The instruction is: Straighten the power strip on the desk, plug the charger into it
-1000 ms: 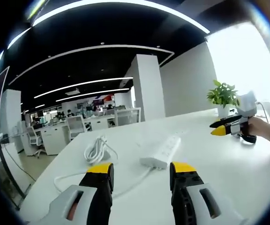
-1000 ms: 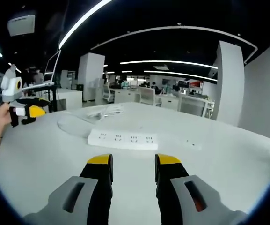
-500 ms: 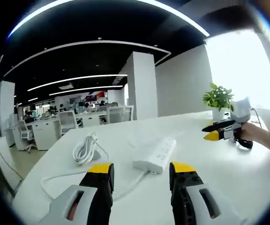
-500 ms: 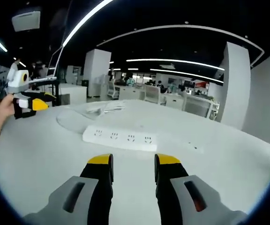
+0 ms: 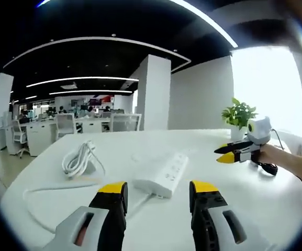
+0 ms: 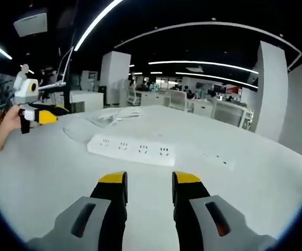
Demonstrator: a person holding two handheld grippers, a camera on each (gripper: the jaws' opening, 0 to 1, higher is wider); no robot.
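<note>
A white power strip (image 5: 162, 174) lies at an angle on the white desk (image 5: 255, 204), just beyond my left gripper (image 5: 158, 189), which is open and holds nothing. Its cable (image 5: 56, 186) runs off to the left. A white charger with a coiled cord (image 5: 80, 159) rests farther left. In the right gripper view the power strip (image 6: 132, 150) lies crosswise with its sockets up, a little ahead of my open, empty right gripper (image 6: 148, 182). The charger coil (image 6: 116, 116) lies behind it. My right gripper (image 5: 233, 153) hovers over the desk to the strip's right.
A potted plant (image 5: 238, 115) stands at the desk's far right edge. A person's hand holds the left gripper (image 6: 40, 116) at the left of the right gripper view. Office desks and chairs (image 5: 67, 125) fill the background past the desk's edge.
Both cameras have shifted a little; the power strip looks slightly nearer in the left gripper view. The strip and charger have not moved, and both grippers stay open.
</note>
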